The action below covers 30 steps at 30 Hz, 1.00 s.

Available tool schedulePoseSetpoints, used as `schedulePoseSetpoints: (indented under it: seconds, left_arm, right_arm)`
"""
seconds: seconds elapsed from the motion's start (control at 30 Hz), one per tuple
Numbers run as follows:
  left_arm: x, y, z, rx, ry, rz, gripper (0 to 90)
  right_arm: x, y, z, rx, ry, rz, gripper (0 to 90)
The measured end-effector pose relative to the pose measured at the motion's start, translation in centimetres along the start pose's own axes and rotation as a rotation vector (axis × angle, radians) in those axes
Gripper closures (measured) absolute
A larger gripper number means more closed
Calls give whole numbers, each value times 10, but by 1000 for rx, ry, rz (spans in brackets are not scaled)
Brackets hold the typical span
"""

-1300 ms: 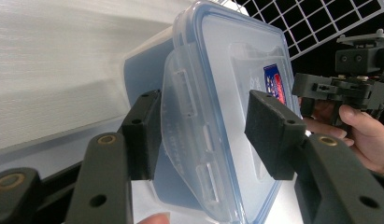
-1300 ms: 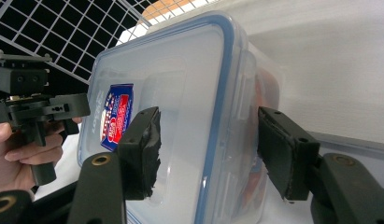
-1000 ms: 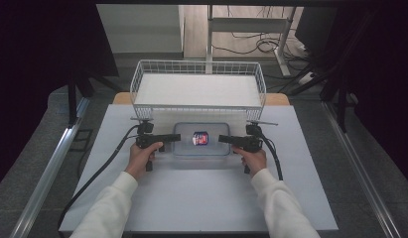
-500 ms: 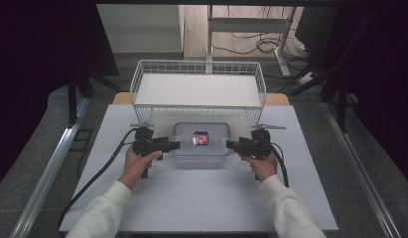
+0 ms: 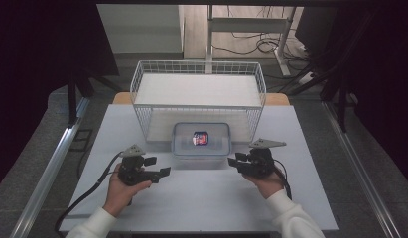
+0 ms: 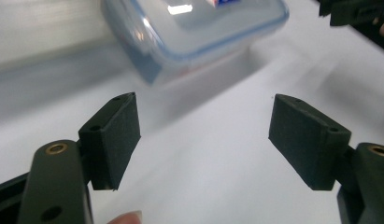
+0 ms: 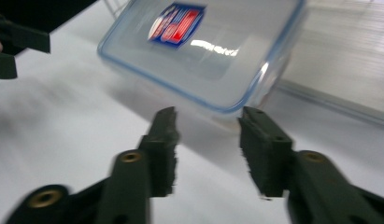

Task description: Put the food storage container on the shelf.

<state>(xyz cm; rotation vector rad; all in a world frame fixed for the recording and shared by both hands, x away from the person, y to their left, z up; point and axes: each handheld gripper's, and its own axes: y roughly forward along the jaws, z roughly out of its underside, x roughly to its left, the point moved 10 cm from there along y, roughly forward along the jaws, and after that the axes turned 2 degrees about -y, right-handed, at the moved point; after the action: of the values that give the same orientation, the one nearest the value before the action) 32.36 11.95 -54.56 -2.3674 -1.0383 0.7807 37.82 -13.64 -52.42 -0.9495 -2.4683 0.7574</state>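
A clear plastic container (image 5: 214, 144) with a blue-rimmed lid and a red and blue label stands on the white table, just in front of the wire basket (image 5: 199, 89). My left gripper (image 5: 161, 166) hovers near and to the left of it. Its jaws have just been opening and stand wide in the left gripper view (image 6: 203, 105), with nothing between them and the container (image 6: 194, 32) beyond. My right gripper (image 5: 235, 159) is off the container's near right corner. Its jaws (image 7: 206, 116) have just been closing, with a gap left and nothing held. The container (image 7: 203, 51) lies ahead.
The white wire basket stands on a raised board behind the container. The white table (image 5: 206, 198) spreads between my hands and its near edge. Cables trail from both grippers. Metal rails run along the floor on both sides.
Both grippers have drawn back from the container's two ends toward the near edge of the table. The left jaws stand wider than before, the right jaws narrower. The container has not moved.
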Motion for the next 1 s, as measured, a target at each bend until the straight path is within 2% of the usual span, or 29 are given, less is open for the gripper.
schedulePoseSetpoints:
  seconds: [0.13,0.2,0.3,0.43,0.6,0.63,0.87,1.0]
  left_arm:
    - [-10,-8,17,31,15,-1,240]
    - [-13,-12,23,45,40,-16,235]
    - [-18,-17,29,51,65,-21,234]
    - [-22,-21,33,49,50,5,233]
    - [-15,-22,32,39,26,-3,236]
    - [-15,-22,33,41,12,2,236]
    - [-13,-20,34,48,20,-4,235]
    - [-11,-19,36,54,20,-6,236]
  right_arm:
    - [14,9,10,46,-51,-35,750]
    - [20,14,13,61,-84,-44,805]
    - [28,19,14,74,-106,-61,878]
    - [37,30,14,94,-115,-68,886]
    - [45,49,17,133,-151,-61,887]
    - [46,57,18,149,-155,-54,887]
    - [47,80,21,194,-179,-15,888]
    - [45,91,19,199,-189,6,888]
